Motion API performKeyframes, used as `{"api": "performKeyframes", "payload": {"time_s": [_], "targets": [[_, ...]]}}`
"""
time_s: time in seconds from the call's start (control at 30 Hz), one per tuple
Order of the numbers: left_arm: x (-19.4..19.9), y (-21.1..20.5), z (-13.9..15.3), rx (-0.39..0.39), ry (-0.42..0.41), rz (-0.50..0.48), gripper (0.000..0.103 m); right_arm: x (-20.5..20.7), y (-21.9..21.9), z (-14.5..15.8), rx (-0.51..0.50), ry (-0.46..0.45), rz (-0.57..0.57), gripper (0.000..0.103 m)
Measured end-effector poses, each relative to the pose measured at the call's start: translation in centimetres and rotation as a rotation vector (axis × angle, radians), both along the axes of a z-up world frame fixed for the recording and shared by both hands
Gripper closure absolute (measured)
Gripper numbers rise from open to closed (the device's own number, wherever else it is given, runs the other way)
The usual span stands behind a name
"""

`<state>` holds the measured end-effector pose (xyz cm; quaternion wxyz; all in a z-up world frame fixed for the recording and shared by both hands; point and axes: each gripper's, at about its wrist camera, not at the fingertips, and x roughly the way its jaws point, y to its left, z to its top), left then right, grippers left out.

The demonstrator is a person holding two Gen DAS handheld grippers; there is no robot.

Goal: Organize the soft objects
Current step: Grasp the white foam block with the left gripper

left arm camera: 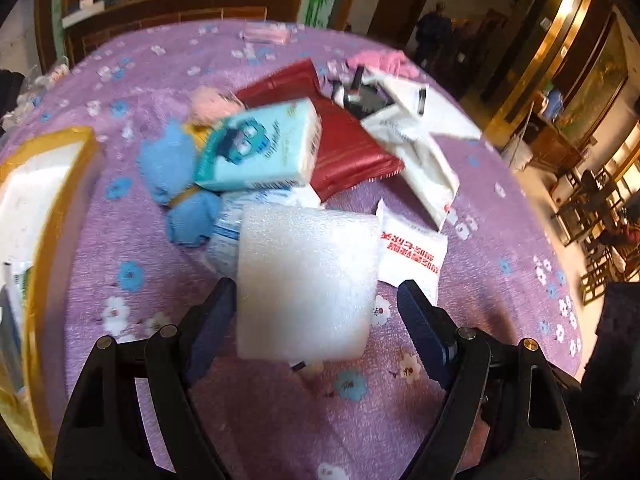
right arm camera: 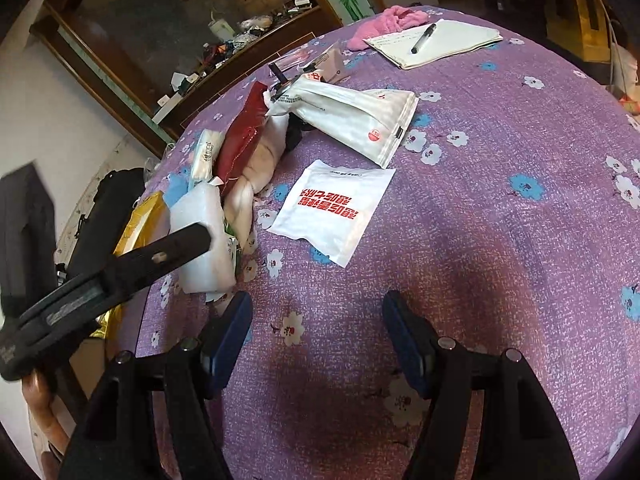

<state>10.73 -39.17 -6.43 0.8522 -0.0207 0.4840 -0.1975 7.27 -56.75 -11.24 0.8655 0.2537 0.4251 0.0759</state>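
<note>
Counter [left arm camera: 120, 240] under a purple cloth with blue and white flowers. Left gripper [left arm camera: 316, 286] points down at the near end of a pile of soft things. A white foam block [left arm camera: 308, 248] sits between its fingers: the left finger touches the block's edge, while the right finger stands just clear of it with a strip of cloth showing between, so the gripper is wide and not clamped. The block is a little blurred. Behind it lies a teal tissue pack [left arm camera: 260, 144], tilted on top of a blue plush toy [left arm camera: 168, 164] and the edge of a red pouch [left arm camera: 352, 152]. A flat white sachet with red print [left arm camera: 412, 252] lies on the cloth just to the right of the block. A box with a yellow rim [left arm camera: 72, 136] stands at the left edge of the counter, near the pile but apart from it. Right gripper [right arm camera: 317, 300] hangs over bare cloth, fingers spread wide, nothing between them; the sachet lies ahead of it, not touched. Beyond that, a long white bag [right arm camera: 352, 116] leans against the pile. At the far side are a notepad [right arm camera: 460, 36] with a pen [right arm camera: 424, 38] across it and a pink cloth [right arm camera: 384, 20] beside it.
</note>
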Motion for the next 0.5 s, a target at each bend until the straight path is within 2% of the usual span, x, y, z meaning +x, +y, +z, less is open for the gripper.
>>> {"api": "performKeyframes", "payload": {"time_s": [0.03, 0.1, 0.13, 0.23, 0.33, 0.4, 0.5], "targets": [[0.3, 0.0, -0.3, 0.012, 0.0, 0.01, 0.022, 0.1, 0.0, 0.0, -0.002, 0.0, -0.001, 0.035], [0.2, 1.0, -0.4, 0.032, -0.025, 0.063, 0.035, -0.1, 0.2, 0.0, -0.015, -0.001, 0.001, 0.035], [0.0, 1.8, -0.5, 0.019, -0.019, 0.078, 0.035, -0.2, 0.3, 0.0, -0.022, -0.001, 0.005, 0.035], [-1.1, 4.0, -0.3, -0.076, 0.01, 0.086, 0.035, -0.3, 0.3, 0.1, -0.021, 0.005, 0.019, 0.035], [-3.1, 6.4, 0.6, -0.196, 0.033, 0.066, 0.035, -0.1, 0.1, 1.0, 0.021, -0.032, 0.051, 0.035], [-4.5, 8.3, 1.3, -0.264, 0.04, 0.068, 0.035, 0.6, 0.4, 1.9, -0.009, -0.049, 0.075, 0.035], [-5.6, 9.9, 2.0, -0.291, 0.03, 0.09, 0.035, 2.5, 0.7, 2.7, -0.078, -0.043, 0.084, 0.035]]}}
